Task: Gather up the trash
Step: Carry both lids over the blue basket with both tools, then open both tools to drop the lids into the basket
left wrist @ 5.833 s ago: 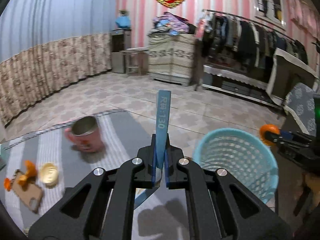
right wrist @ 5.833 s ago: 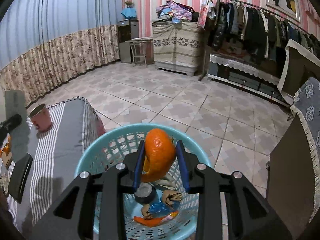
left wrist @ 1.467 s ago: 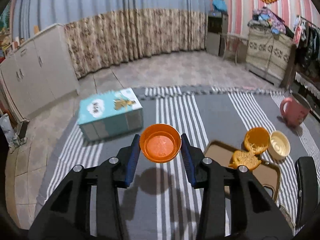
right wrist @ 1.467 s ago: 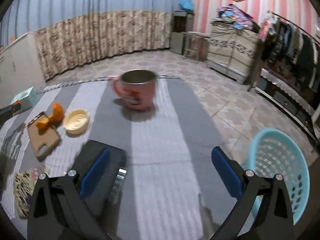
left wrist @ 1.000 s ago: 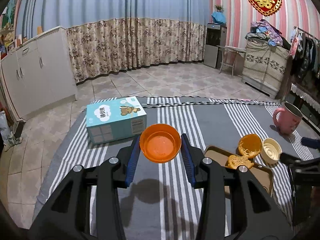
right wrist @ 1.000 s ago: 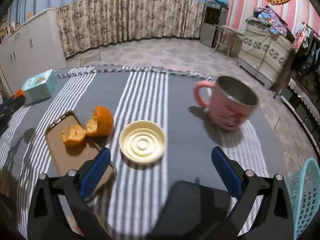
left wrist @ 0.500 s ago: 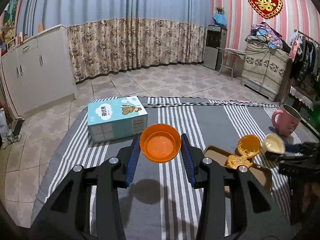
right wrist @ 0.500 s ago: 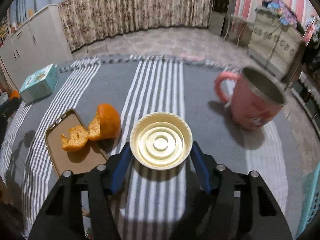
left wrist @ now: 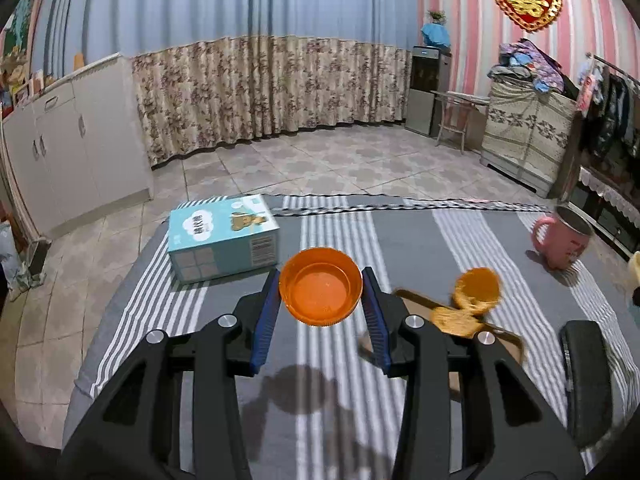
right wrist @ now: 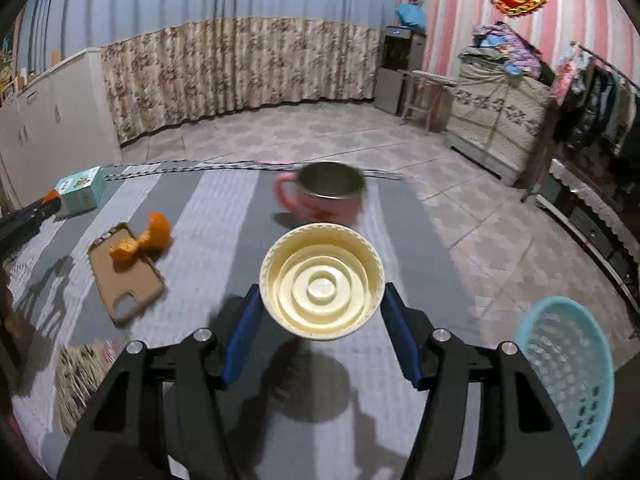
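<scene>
Now both grippers were loaded: left gripper (left wrist: pixel 321 304) clamped an orange lid (left wrist: pixel 321 297) by its rim, held above the striped cloth (left wrist: pixel 336 360); right gripper (right wrist: pixel 322 312) had just closed on a cream lid (right wrist: pixel 322 281), pads on opp. edges, lifted clear. Basket (right wrist: pixel 566 376) sat low to the right, prob. next stop. Orange peel (right wrist: pixel 140 240) lay on the phone case (right wrist: pixel 126 274), uncollected

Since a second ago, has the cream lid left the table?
Yes. The cream lid is off the striped tablecloth, shut in the right gripper, no longer beside the orange peel.
</scene>
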